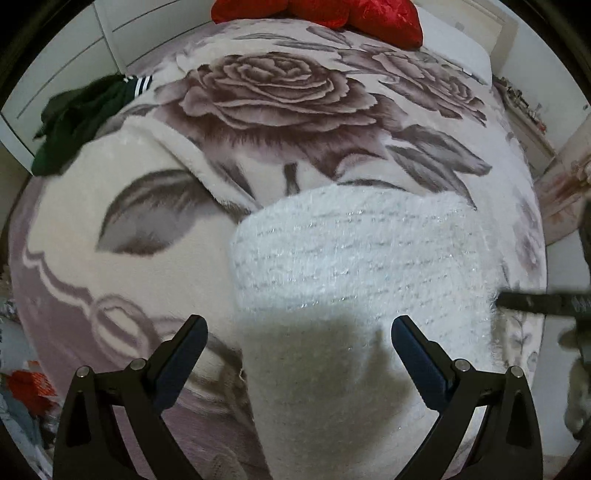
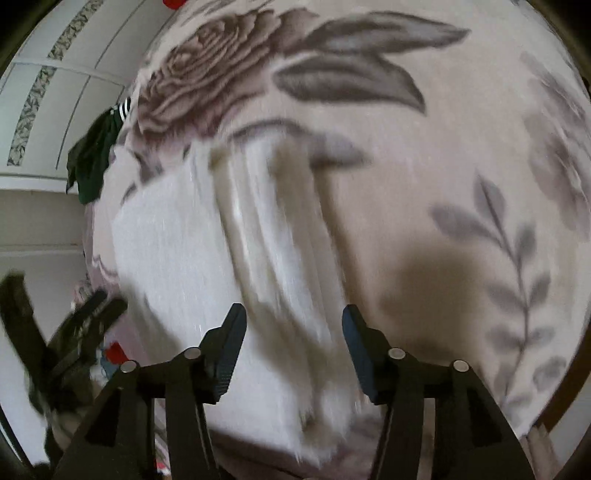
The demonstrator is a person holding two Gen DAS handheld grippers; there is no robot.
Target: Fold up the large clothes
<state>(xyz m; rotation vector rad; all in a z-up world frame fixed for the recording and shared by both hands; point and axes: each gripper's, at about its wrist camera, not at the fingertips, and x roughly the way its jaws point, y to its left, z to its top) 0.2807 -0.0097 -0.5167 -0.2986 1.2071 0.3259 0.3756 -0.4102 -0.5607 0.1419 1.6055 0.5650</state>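
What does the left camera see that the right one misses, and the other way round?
Only the left view shows the red cushions at the far end of the bed, and the right gripper coming in from the side. Only the right view shows the patterned wardrobe strip and the left gripper. Both show the white sweater on the floral blanket, the dark garment at the bed's edge, and open, empty jaws.

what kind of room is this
Most likely a bedroom: a bed spread with a rose-patterned blanket, red cushions at its far end, and white wardrobe doors alongside. A fluffy white sweater lies on the blanket.
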